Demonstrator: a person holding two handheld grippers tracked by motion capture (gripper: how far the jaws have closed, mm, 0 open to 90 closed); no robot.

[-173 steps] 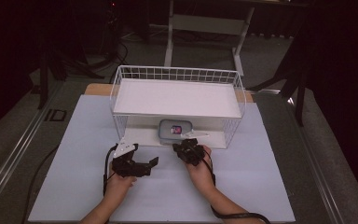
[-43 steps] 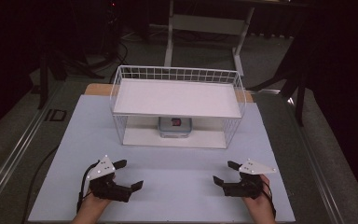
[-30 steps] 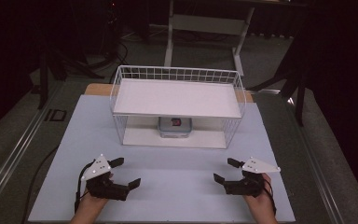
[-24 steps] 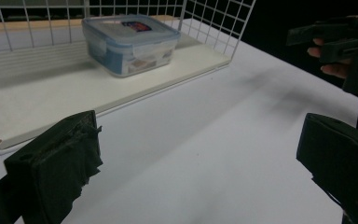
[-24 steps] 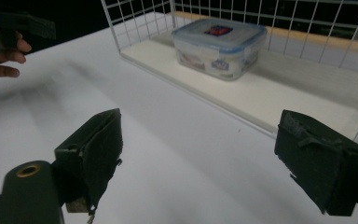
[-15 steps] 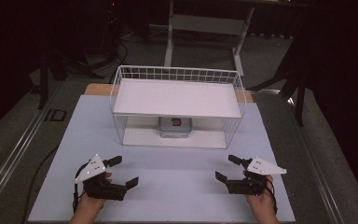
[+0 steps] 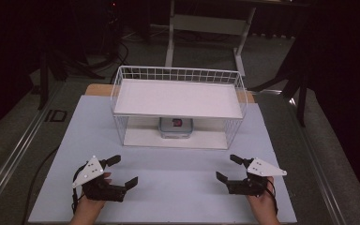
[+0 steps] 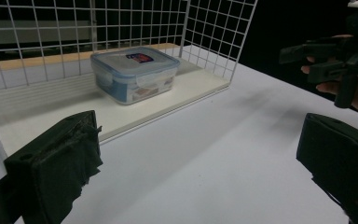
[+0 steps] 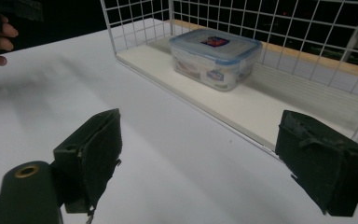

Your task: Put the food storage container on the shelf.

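A clear plastic lidded box (image 7: 176, 127) with a blue rim and a red label sits on the lower board of a white wire shelf rack (image 7: 178, 71), under its upper shelf. My left gripper (image 7: 123, 170) rests near the table's front left, open and holding nothing. My right gripper (image 7: 227, 168) rests at the front right, also open and holding nothing. In the left gripper view the box (image 8: 135, 74) lies ahead behind the wire mesh, and the right gripper (image 8: 335, 51) shows at the far right. In the right gripper view the box (image 9: 214, 56) stands ahead between my wide-apart pads (image 9: 91, 154).
The rack stands mid-table on a white mat (image 7: 178, 187), with bare mat between it and both grippers. A desk frame (image 7: 208, 23) and dark stands are behind the table. The mat's edges lie close to each hand.
Both grippers have drawn back from the rack's front to the near edge and spread apart, the left one drifting further left. The box stays on the lower board.
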